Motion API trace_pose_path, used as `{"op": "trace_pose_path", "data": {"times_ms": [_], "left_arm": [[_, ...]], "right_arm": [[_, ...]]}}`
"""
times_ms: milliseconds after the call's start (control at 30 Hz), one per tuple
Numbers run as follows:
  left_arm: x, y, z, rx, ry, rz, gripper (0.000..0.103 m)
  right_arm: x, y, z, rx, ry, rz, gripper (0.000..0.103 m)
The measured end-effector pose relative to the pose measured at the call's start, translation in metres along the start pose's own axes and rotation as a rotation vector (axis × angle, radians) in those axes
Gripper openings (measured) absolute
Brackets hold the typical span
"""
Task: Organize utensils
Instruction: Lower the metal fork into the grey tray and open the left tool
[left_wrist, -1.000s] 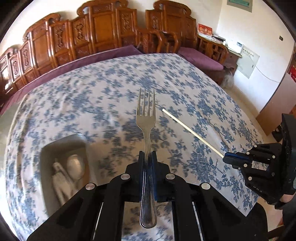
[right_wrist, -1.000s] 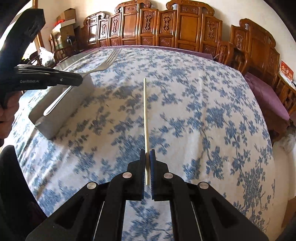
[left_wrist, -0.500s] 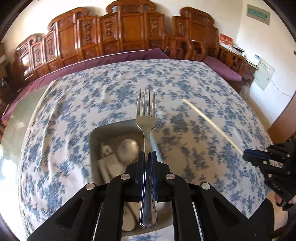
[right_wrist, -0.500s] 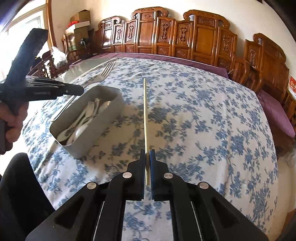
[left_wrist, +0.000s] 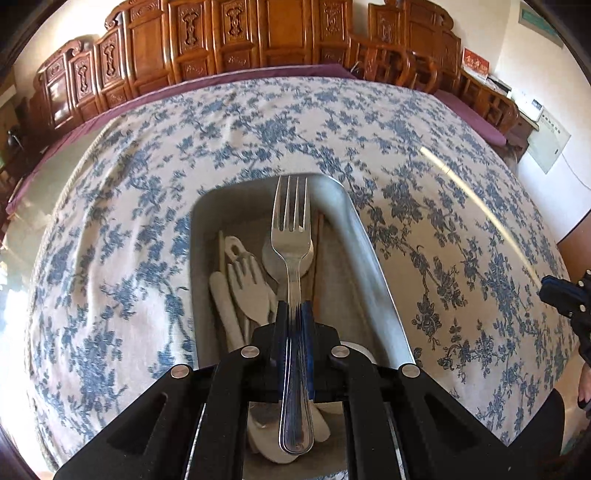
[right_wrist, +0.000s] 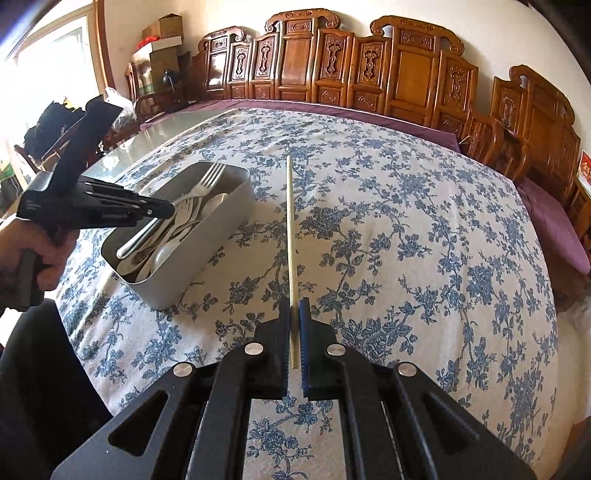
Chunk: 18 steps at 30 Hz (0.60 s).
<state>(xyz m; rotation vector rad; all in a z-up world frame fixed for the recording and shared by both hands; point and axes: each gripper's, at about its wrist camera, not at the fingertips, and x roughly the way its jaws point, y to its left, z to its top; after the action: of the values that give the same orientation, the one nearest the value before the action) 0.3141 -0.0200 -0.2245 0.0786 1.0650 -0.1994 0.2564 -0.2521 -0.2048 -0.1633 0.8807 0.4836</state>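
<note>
Left wrist view showed the left hand-held gripper (left_wrist: 293, 321) clamped tight on the handle of a steel fork (left_wrist: 291, 236), tines pointing away from the camera, held above an open metal box (left_wrist: 369, 266) that sat on a bench covered with a blue-flowered cloth (left_wrist: 129, 206). Inside the box lay pale plastic cutlery (left_wrist: 243, 288) and a spoon (left_wrist: 269, 254), partly hidden behind the fork; whether the fork touched them could not be told from this angle. At the right edge of that view the tip of the right hand-held gripper (left_wrist: 561, 295) came into sight, with a thin, blurred pale chopstick (left_wrist: 476, 206) slanting away from it over the cloth.

Right wrist view showed the right hand-held gripper (right_wrist: 293, 328) pinched shut on the near end of the chopstick (right_wrist: 290, 229), which pointed straight ahead above the cloth (right_wrist: 406, 240), just to the right of the box (right_wrist: 207, 254). To the left, a hand (right_wrist: 40, 247) gripped the left hand-held gripper (right_wrist: 162, 212), its fork (right_wrist: 199, 184) angled across the top of the box with the tines over the far end and the handle end over the cutlery (right_wrist: 177, 229). Carved wooden chairs (right_wrist: 332, 66) stood in a row along the far wall.
</note>
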Motion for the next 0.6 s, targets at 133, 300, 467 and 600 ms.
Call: {"op": "trace_pose_path", "data": {"times_ms": [133,300,467,600], "left_arm": [[0.012,-0.009,0.002,0.001,0.028,-0.003,0.006],[0.024,-0.013,0.005,-0.004,0.050,0.005,0.007],[0.028,-0.015,0.007,-0.010,0.061,0.015,0.007],[0.019,-0.014,0.007,-0.019,0.044,0.007,0.007]], "right_arm": [[0.001,-0.005,-0.003,0.008,0.003,0.004,0.006],[0.003,-0.006,-0.003,0.020,0.001,0.013,0.006],[0.005,0.002,0.002,0.020,-0.010,0.030,0.006],[0.003,0.011,0.006,0.007,-0.016,0.040,0.006]]}}
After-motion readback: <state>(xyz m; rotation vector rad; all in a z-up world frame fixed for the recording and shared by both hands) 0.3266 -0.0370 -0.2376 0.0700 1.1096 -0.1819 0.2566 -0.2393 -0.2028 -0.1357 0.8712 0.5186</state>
